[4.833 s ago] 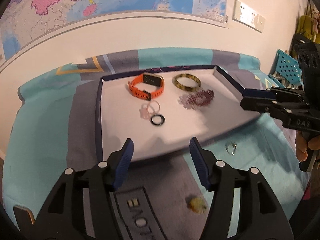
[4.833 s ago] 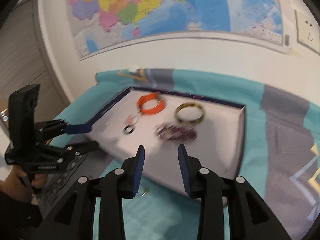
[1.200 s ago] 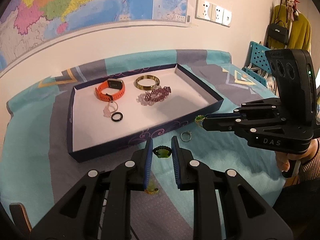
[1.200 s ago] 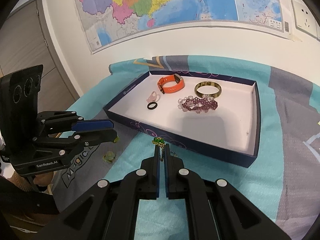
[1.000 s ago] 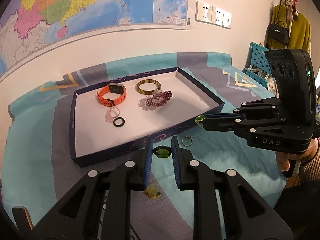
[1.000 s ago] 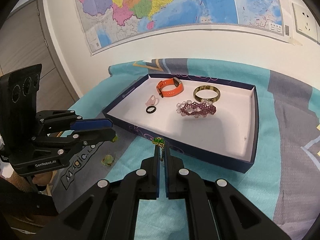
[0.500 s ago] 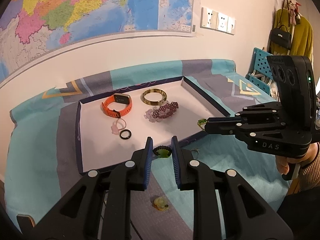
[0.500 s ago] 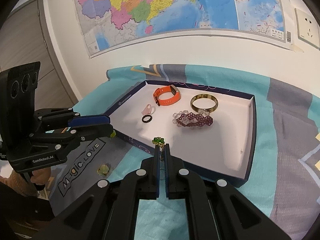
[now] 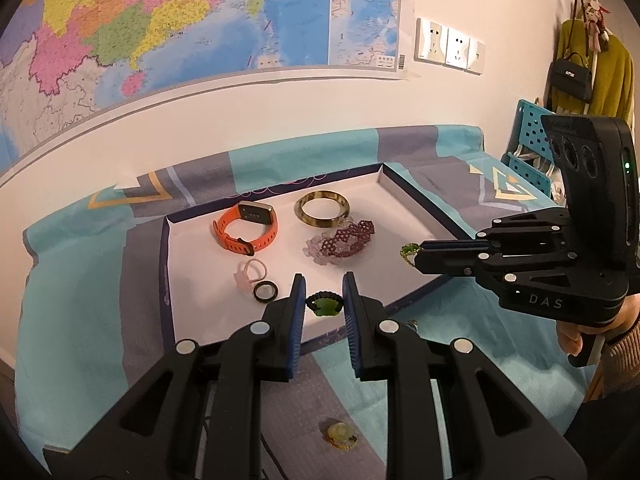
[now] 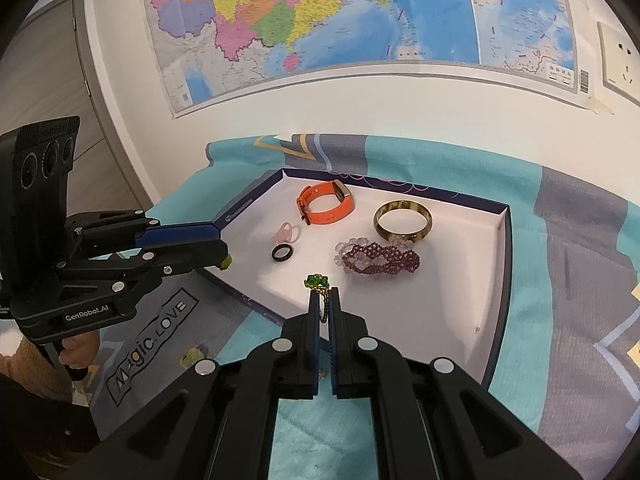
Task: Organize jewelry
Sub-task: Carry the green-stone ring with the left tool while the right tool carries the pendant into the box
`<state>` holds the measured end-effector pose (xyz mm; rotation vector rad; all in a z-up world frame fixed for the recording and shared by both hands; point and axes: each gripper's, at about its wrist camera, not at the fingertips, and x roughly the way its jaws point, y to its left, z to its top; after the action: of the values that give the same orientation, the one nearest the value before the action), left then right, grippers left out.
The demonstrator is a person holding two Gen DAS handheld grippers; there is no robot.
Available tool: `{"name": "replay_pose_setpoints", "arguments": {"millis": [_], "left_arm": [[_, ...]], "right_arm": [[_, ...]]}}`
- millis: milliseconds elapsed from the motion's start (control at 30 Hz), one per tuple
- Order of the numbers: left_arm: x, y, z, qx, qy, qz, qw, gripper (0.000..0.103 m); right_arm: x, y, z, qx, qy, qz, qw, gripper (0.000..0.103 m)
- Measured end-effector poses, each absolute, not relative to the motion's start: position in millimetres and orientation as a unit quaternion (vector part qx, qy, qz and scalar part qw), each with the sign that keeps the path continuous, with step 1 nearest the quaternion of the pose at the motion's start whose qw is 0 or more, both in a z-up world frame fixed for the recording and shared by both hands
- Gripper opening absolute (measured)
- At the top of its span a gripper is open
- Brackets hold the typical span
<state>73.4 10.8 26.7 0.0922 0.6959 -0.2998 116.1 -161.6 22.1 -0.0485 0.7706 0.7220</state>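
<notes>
Left gripper (image 9: 324, 300) clamped on green ring (image 9: 323, 306), right gripper (image 10: 323, 300) pinching green chain earring (image 10: 318, 282), both over tray's near edge (image 9: 360, 312); early release risks drops outside.

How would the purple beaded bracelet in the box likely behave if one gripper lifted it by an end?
The purple beaded bracelet lies in a flattened, twisted loop, so it is probably floppy and would sag. Its small beads look light. Being limp, it seems unlikely to roll, but it may drag against the bangle it touches.

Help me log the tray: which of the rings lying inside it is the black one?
The black ring lies nearest the tray's front wall, touching the pink ring, which is pale and translucent.
</notes>
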Motion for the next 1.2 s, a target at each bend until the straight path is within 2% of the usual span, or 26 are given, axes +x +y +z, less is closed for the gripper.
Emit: {"name": "replay_pose_setpoints", "arguments": {"millis": [1200], "left_arm": [[105.4, 15.7, 6.9, 0.031, 0.369, -0.125, 0.920, 0.019]], "right_arm": [[139.8, -154.0, 15.1, -0.029, 0.379, 0.336, 0.862, 0.003]]}}
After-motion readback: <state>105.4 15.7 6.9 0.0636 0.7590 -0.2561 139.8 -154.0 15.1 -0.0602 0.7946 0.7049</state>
